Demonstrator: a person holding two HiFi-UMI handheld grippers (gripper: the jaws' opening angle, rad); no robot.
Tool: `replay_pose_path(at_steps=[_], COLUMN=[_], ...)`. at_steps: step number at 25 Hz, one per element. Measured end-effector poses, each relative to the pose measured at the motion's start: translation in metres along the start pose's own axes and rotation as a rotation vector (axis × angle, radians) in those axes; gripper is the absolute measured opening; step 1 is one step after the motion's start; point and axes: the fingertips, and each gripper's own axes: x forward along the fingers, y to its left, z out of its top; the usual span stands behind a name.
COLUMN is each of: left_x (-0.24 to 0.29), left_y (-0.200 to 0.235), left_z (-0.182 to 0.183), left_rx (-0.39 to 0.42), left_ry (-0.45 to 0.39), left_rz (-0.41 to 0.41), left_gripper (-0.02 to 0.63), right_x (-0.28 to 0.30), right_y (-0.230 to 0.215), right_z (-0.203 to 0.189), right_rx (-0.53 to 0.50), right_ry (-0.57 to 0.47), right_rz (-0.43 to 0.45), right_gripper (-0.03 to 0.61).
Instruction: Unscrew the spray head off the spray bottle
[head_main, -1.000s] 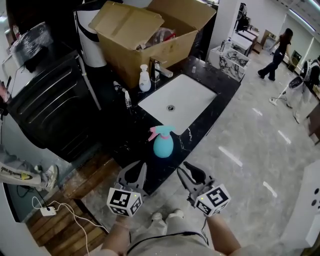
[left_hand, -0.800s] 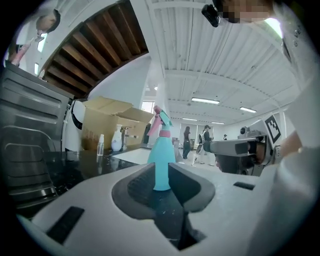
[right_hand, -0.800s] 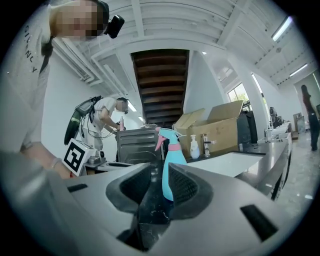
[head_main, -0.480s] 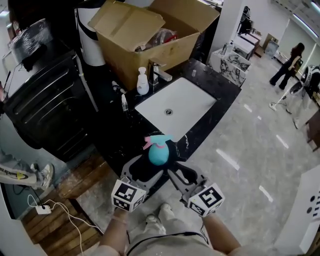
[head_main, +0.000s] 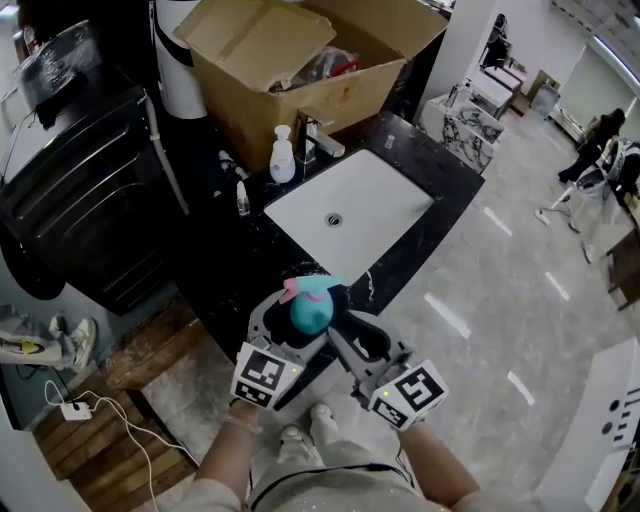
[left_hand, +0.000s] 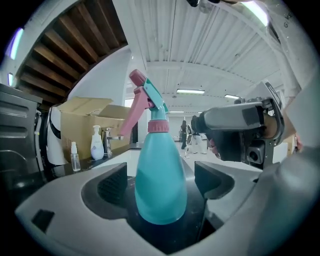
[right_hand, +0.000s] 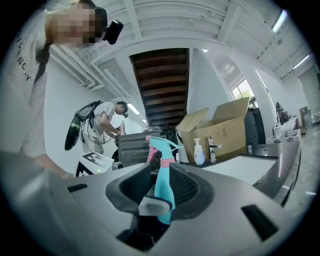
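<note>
Had just spread left gripper (left_hand: 162, 182) jaws wide around spray bottle (head_main: 311, 312), untouched, lower centre on counter (head_main: 225, 270) edge; held right gripper (right_hand: 160, 190) jaws narrower, empty. Risked toppling bottle through one-sided contact.

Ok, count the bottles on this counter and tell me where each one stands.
3. The teal spray bottle at the near edge of the counter, a white pump bottle beside the faucet, a small clear bottle left of the sink. Others may be hidden.
</note>
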Motion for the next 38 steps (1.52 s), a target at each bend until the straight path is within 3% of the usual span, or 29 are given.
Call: replay_pose_path(at_steps=[10, 12, 14, 38], left_x=[0.011, 0.013, 0.013, 0.014], left_y=[0.0, 0.0, -0.002, -0.011], left_z=[0.005, 0.002, 0.001, 0.0], left_rx=[0.005, -0.015, -0.02, 0.013], left_ry=[-0.019, -0.01, -0.002, 0.026], left_rz=[0.028, 0.025, 0.021, 0.048], left_gripper=[0.41, 0.403, 0.347, 0.319], right_x=[0.019, 0.02, 0.022, 0.04], right_y=[-0.002, -0.002, -0.002, -0.002], right_z=[0.015, 0.018, 0.02, 0.029], right_rx=[0.019, 0.022, 0.022, 0.09], right_ry=[-0.04, -0.049, -0.057, -0.069], right_rz=[0.032, 0.027, 0.025, 0.023], right_gripper=[0.12, 0.13, 0.146, 0.296])
